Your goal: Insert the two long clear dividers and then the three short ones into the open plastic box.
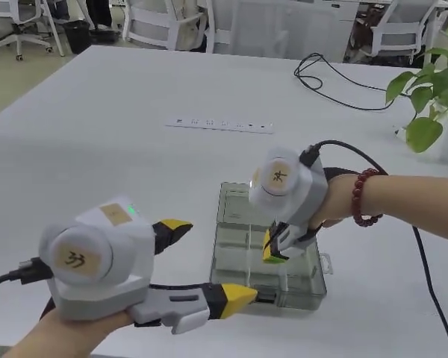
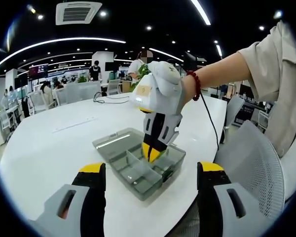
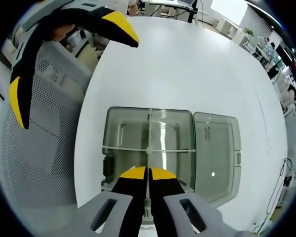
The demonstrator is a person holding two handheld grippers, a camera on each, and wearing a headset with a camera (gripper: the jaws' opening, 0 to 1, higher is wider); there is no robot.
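Observation:
The open clear plastic box lies on the white table, its lid folded flat on the far side. My right gripper points down into the box, shut on a thin clear divider standing on edge across the box. A second clear divider crosses it at right angles. Whether either is long or short I cannot tell. My left gripper hovers open and holds nothing, just left of the box.
A white power strip lies mid-table, with a black cable at the far right. A green plant stands at the right edge. A mesh chair sits at the table's near edge.

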